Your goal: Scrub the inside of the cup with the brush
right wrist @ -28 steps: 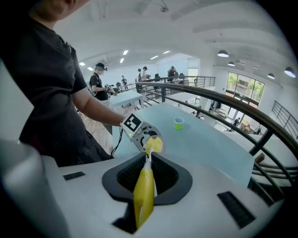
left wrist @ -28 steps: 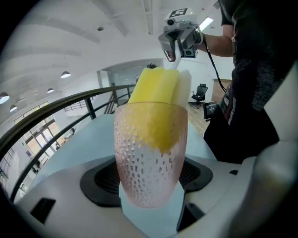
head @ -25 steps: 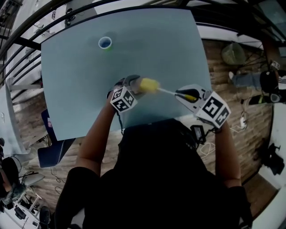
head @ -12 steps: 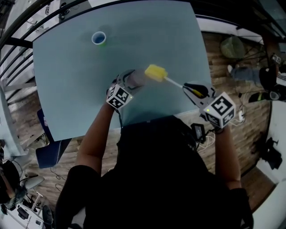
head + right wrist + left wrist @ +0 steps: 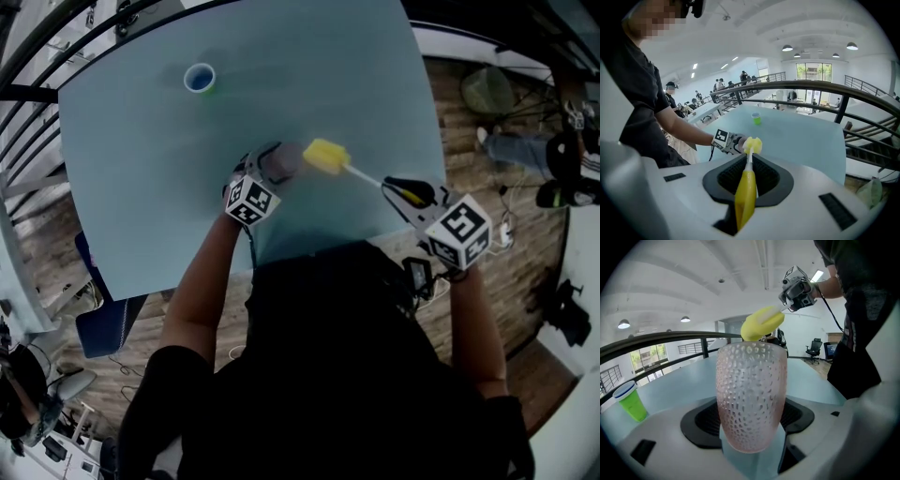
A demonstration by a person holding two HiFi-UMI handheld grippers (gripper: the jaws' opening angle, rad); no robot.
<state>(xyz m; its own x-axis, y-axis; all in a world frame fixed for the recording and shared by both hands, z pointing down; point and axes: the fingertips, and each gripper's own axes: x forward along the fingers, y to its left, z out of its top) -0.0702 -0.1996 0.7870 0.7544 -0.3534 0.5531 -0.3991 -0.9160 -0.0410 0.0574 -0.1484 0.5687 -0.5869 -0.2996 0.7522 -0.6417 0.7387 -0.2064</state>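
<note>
My left tongs point(image 5: 263, 178) pinch the dimpled pink cup point(image 5: 751, 394) by its base, with the mouth turned toward the brush point(image 5: 746, 192) so it can enter. My right tongs point(image 5: 406, 192) clamp its yellow handle. The sponge head point(image 5: 326, 155) sits at the rim, over the desk's point(image 5: 356, 84) near edge. No view shows the cup's inside. A green cup point(image 5: 199, 78) stands near the far left corner.

The right gripper point(image 5: 750, 177) has its jaws closed on the yellow handle of the brush point(image 5: 745, 199), whose thin white stem runs away from the camera to a yellow sponge head point(image 5: 753, 145). Just behind that head, at the near left of the pale blue table point(image 5: 801, 136), the left gripper point(image 5: 735, 142) holds a pale cup point(image 5: 740, 142), mostly hidden by the sponge. A small green cup point(image 5: 756, 119) stands far off on the table, well apart from both, with a dark railing point(image 5: 825, 86) curving behind.
</note>
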